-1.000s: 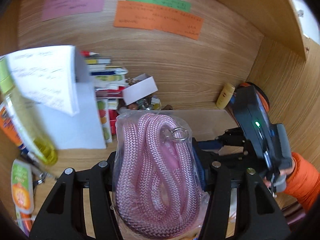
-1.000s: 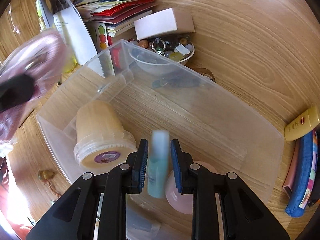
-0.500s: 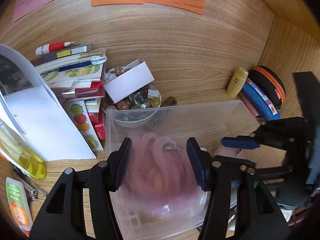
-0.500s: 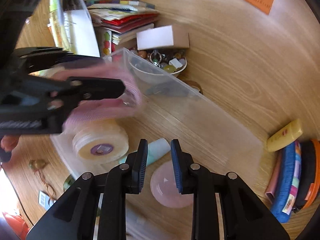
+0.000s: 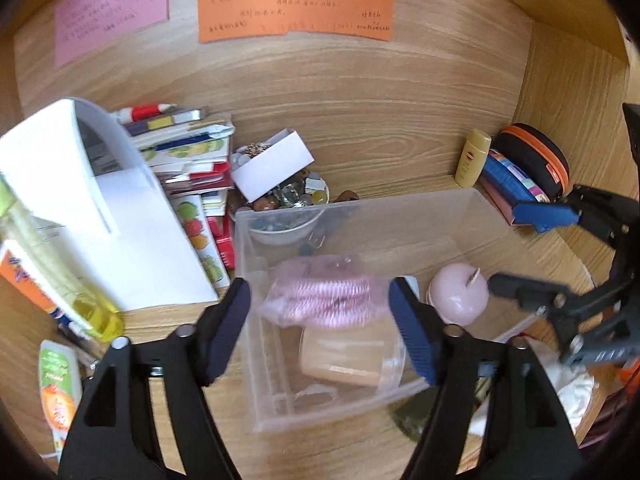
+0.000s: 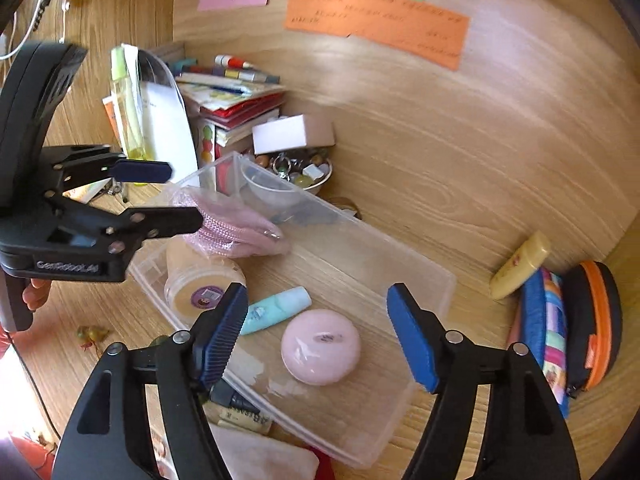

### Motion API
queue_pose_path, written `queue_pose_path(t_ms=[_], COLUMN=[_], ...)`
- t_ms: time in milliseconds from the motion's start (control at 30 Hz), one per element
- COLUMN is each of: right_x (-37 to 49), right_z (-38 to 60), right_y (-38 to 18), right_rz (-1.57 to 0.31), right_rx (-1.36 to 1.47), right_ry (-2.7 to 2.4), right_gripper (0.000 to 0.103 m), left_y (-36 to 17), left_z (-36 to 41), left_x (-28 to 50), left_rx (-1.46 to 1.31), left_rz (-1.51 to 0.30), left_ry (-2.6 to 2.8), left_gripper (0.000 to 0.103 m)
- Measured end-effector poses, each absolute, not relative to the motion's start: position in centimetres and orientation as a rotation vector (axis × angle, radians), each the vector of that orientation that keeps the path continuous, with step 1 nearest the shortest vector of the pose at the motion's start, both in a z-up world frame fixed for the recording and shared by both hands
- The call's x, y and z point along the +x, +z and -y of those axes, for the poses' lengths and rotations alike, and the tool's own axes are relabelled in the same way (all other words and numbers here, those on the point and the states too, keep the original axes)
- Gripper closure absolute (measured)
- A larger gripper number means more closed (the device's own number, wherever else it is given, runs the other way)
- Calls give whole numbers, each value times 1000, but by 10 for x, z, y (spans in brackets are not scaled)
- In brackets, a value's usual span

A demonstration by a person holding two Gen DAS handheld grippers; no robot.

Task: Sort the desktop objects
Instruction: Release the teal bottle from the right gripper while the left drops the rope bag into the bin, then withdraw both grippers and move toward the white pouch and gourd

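A clear plastic bin (image 5: 360, 216) (image 6: 424, 276) stands on the wooden desk. The bagged pink rope (image 5: 324, 296) (image 6: 240, 228) is loose and blurred over the bin, above a tan jar (image 5: 344, 356) (image 6: 200, 284). A teal tube (image 6: 276, 308) and a pink round case (image 6: 320, 346) (image 5: 460, 294) lie in the bin. My left gripper (image 5: 320, 328) (image 6: 168, 192) is open and empty above the bin's left end. My right gripper (image 6: 316, 336) (image 5: 520, 248) is open and empty above the bin's right part.
A stack of books (image 5: 188, 168), a white paper holder (image 5: 80, 184) and a bowl of trinkets (image 5: 288, 208) with a white box (image 5: 272, 168) stand behind the bin. A yellow bottle (image 6: 520, 264) and pouches (image 6: 560, 320) lie at the right wall. Bottles (image 5: 56, 392) lie at the left.
The left gripper opened and let go of the pink rope over the bin. The right gripper let go of the teal tube, which now lies in the bin, and opened wide.
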State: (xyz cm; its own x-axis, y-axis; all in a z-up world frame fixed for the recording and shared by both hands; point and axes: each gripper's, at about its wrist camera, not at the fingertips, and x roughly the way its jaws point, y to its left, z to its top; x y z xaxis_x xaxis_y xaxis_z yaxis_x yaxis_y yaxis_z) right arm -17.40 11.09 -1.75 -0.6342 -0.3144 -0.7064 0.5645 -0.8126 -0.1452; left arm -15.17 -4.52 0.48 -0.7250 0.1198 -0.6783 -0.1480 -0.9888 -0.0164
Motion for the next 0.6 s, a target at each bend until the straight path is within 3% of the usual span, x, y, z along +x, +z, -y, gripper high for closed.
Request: queue_pose_path(t_ms=[233,300,600], right_x=[-148,-140,-108], right_z=[-137,-145,-181], right_y=[-5,-3,1], right_rz=[-434,-430,-370], right_rx=[912,895,873], right_ry=[-2462,-2482,-2564], right_gripper=[31,24,22], left_y=[18,21,20], left_z=[50,53,57], left_x=[-109,-98,-60], left_rx=[-1029,-1009,-988], left_rz=[-112,-126,-111], left_ry=[2855,2875,2895], left_gripper=[16,13,11])
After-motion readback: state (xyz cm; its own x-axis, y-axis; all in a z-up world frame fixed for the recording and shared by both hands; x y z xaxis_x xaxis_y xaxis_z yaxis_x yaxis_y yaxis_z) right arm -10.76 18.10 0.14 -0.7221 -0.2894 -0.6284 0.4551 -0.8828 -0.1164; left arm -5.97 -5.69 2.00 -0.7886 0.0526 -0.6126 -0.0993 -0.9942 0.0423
